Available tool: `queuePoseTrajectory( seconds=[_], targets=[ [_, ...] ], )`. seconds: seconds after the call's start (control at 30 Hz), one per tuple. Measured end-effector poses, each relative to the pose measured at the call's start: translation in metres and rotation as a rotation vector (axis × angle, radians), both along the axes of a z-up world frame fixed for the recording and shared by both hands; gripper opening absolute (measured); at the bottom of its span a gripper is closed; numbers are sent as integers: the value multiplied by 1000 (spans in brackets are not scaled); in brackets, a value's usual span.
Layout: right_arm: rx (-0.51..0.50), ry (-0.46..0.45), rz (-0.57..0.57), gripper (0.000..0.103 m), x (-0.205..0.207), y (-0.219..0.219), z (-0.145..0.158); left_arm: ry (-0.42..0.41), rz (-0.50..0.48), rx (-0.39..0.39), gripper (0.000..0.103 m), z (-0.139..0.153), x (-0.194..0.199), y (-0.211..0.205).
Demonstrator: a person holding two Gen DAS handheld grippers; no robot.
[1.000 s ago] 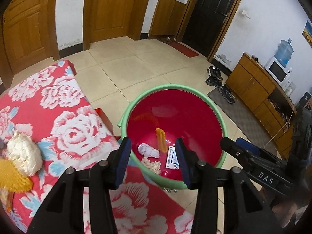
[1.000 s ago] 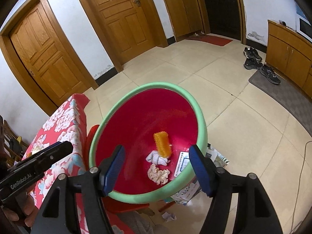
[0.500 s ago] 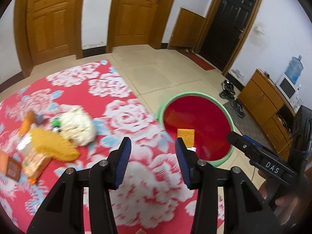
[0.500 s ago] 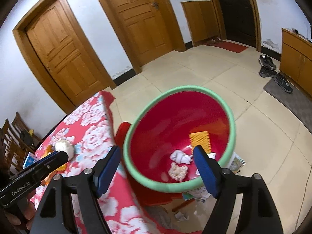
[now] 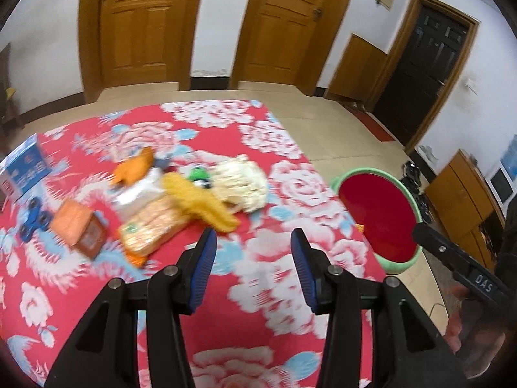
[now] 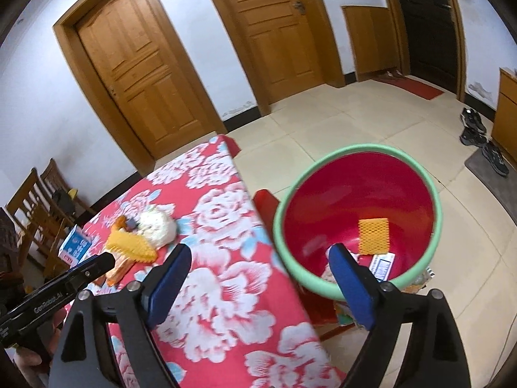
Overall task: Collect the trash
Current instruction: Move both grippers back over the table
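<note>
A red basin with a green rim (image 5: pixel 415 199) (image 6: pixel 434 190) stands off the table's right edge; it holds a yellow foam net (image 6: pixel 373 235), a barcode card (image 6: pixel 383 265) and crumpled paper. On the red flowered tablecloth (image 5: pixel 258 274) lies a trash pile: a white foam net ball (image 5: pixel 242 182) (image 6: pixel 156 224), a yellow foam net (image 5: pixel 200 205) (image 6: pixel 131 247), snack wrappers (image 5: pixel 150 229) and an orange box (image 5: pixel 80 228). My left gripper (image 5: pixel 251 266) is open and empty above the cloth, short of the pile. My right gripper (image 6: pixel 258 283) is open and empty over the table's edge beside the basin.
A blue and white box (image 5: pixel 24 169) (image 6: pixel 76 245) and a blue fidget spinner (image 5: pixel 32 223) lie at the table's left. Wooden chairs (image 6: pixel 35 207) stand beyond it. Shoes (image 6: pixel 481 142), a mat and a wooden cabinet (image 5: pixel 462 194) are on the tiled floor at right.
Both grippers have swung left from over the basin toward the table. The trash pile now fills the left wrist view; the basin has slid to the right. Both stay open.
</note>
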State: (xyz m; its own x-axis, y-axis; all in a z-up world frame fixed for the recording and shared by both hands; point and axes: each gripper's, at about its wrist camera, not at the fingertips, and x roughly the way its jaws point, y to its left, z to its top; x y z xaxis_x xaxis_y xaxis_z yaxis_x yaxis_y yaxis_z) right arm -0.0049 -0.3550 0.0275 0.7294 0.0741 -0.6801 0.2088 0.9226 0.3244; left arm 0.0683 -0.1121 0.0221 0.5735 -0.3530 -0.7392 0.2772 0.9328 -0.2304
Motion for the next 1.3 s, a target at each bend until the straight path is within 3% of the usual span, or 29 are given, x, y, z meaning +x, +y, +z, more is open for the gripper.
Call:
queuePoseTrajectory(
  seconds=[0.57, 0.7, 0.83, 1.1, 1.3],
  targets=[
    [-25, 28, 84, 93, 21, 60, -3, 9, 195, 40, 60, -18, 13, 96],
    [-30, 47, 91, 96, 33, 73, -8, -6, 229, 76, 74, -22, 23, 116],
    [-42, 64, 118, 97, 46, 88, -11, -18, 235, 116, 74, -27, 36, 128],
    [-67, 75, 159, 97, 79, 114, -14, 16, 231, 125, 74, -45, 55, 142],
    [-65, 88, 179, 97, 111, 125, -24, 42, 221, 95, 74, -55, 63, 147]
  ],
)
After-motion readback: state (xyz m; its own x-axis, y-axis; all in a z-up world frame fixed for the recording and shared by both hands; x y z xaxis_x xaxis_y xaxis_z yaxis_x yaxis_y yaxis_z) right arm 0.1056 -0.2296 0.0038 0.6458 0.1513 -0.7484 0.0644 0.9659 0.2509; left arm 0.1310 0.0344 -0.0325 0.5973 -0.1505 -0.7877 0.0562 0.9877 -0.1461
